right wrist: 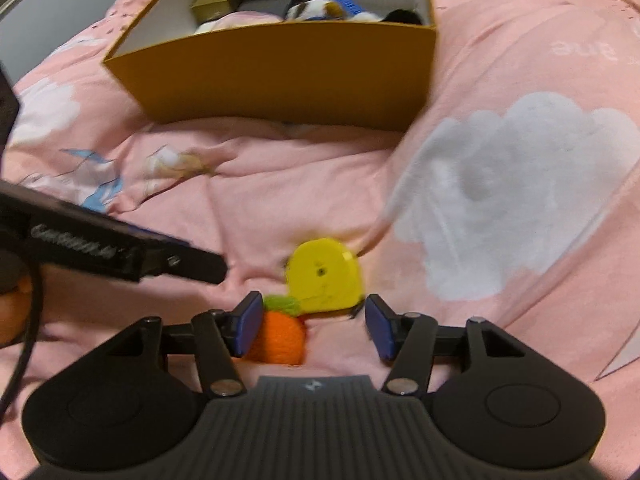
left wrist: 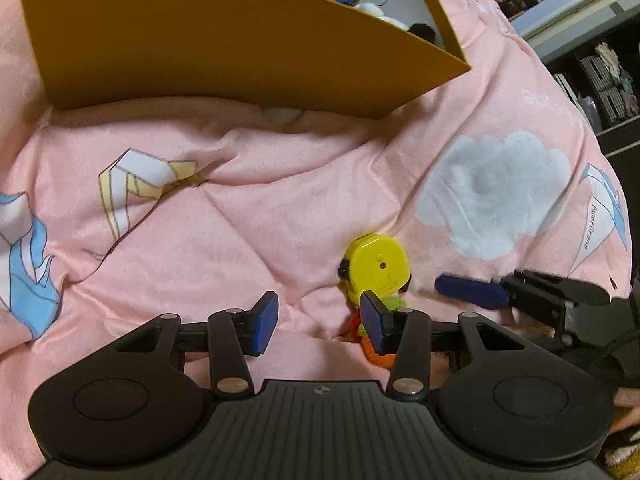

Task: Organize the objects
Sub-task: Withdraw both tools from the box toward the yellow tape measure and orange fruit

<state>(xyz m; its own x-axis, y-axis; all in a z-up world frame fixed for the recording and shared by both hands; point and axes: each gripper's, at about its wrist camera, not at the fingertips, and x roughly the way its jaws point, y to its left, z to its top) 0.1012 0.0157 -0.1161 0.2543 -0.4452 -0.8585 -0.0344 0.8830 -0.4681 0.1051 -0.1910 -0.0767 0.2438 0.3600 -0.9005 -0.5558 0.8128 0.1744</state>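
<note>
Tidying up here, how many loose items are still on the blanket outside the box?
2: a yellow tape measure and, touching it, an orange knitted carrot. More may lie hidden behind the box.

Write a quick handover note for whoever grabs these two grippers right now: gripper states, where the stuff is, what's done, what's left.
Left gripper: open, empty, low over the pink blanket, beside the toys.
Right gripper: open, holding nothing; the orange plush carrot sits by its left finger, not clamped.
Yellow tape measure: on the blanket, just beyond the carrot, touching it.
Orange box: farther back on the blanket, already holding a plush toy and small boxes.
Done: several items boxed.
Left: carrot and tape measure are not yet in the box.
</note>
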